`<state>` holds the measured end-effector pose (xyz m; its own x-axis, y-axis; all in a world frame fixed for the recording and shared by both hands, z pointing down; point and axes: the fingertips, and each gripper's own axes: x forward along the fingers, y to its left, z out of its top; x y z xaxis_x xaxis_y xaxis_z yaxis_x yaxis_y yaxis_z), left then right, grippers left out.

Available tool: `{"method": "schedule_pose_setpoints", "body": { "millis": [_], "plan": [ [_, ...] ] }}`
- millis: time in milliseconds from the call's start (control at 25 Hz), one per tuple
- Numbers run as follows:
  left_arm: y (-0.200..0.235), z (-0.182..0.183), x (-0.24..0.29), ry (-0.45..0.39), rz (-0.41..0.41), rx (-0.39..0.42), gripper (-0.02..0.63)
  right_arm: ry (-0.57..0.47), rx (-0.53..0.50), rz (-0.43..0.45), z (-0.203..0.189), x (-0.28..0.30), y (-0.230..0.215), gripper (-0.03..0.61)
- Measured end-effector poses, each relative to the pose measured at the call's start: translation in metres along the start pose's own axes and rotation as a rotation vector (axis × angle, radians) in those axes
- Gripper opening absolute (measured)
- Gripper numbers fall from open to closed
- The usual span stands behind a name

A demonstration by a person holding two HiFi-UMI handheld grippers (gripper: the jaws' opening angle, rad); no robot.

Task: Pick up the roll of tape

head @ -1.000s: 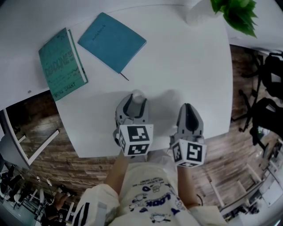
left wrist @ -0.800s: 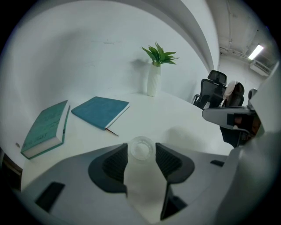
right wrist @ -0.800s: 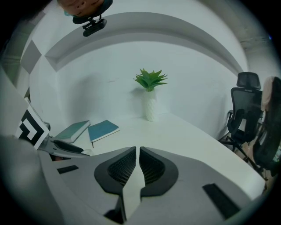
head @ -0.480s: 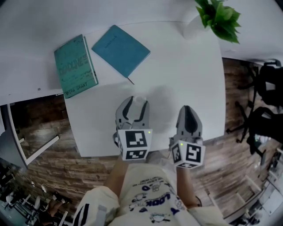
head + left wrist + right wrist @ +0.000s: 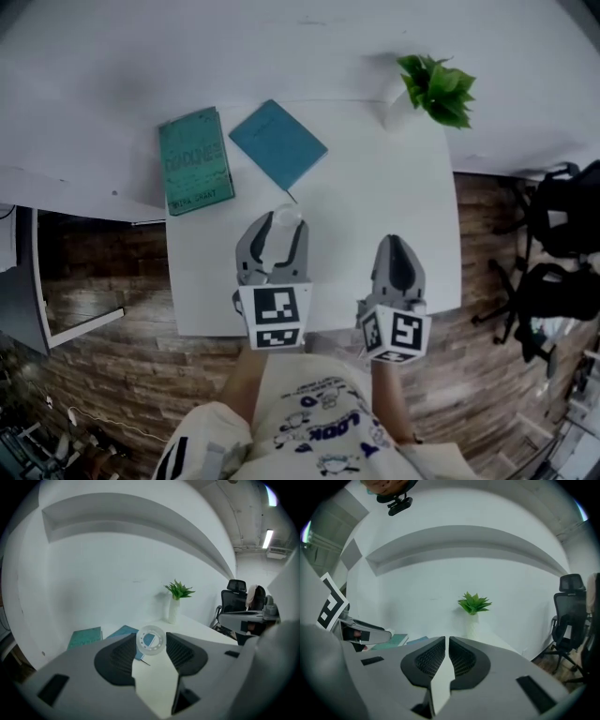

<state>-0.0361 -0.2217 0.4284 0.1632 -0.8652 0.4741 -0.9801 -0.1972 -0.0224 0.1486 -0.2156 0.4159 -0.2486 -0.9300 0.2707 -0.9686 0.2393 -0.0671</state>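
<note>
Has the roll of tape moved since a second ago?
Yes. Clamped in the left gripper, the roll of tape has lifted away from the table, now appearing close to the blue notebook's corner.

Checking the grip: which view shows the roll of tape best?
Left gripper view: the roll of tape sits large between the tips of the left claw. Head view shows only a pale ring; right gripper view, nothing.
</note>
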Motion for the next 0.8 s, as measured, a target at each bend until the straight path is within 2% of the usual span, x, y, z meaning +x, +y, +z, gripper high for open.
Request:
{"method": "schedule_pose_setpoints", "body": {
  "millis": [400,560,800],
  "plan": [
    [0.025,0.056,-0.055,-0.15,0.074,0.007,0.199,-0.108,-0.016,0.03,0.057,-0.015,0.018,0.025],
    [0.031,0.068,-0.072,-0.195,0.09,0.007,0.199,-0.13,-0.023,0.032,0.071,-0.02,0.023,0.025],
    [0.036,0.08,-0.091,-0.246,0.114,0.01,0.199,-0.221,-0.047,0.047,0.091,-0.026,0.023,0.025]
  ]
}}
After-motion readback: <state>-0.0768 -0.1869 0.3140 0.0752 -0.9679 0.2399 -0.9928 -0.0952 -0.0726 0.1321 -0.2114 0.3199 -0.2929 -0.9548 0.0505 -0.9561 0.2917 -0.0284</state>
